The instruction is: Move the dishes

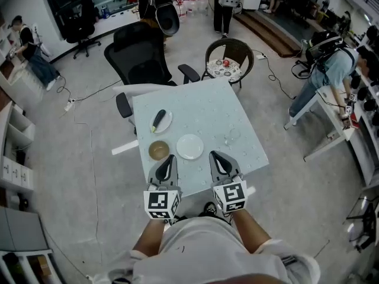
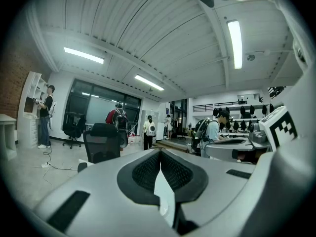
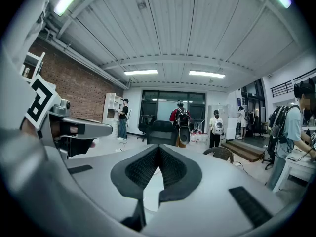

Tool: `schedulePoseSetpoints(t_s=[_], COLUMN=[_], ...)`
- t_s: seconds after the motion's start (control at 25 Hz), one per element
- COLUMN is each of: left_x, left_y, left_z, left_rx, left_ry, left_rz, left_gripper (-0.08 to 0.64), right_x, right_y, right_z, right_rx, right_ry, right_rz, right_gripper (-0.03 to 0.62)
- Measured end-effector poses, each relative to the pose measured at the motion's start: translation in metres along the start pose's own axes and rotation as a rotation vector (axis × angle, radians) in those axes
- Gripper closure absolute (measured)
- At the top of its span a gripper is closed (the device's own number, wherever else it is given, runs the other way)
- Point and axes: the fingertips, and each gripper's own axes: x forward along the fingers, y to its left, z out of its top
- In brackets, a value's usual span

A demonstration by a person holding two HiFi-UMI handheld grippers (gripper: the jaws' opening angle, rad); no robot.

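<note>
The left gripper (image 1: 169,157) and right gripper (image 1: 215,155) are both closed tight and empty, at the table's (image 1: 231,114) 6 o'clock edge. A bowl (image 1: 159,150) sits at the left gripper's 12 o'clock, an empty plate (image 1: 190,147) at its 1 o'clock. A second plate (image 1: 168,123), holding an eggplant (image 1: 159,120), lies beyond the bowl.
</note>
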Motion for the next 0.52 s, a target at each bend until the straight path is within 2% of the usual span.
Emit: schedulePoseSetpoints(t_s=[0.52], left_x=[0.008], left_y=[-0.012], left_z=[-0.006], left_rx=[-0.005], left_ry=[0.009], left_rz=[-0.016], left_gripper=[0.54], right_x=[-0.002], right_y=[-0.01], right_z=[-0.005], right_rx=[0.003], right_ry=[0.009], right_rz=[-0.002], right_gripper=[0.595])
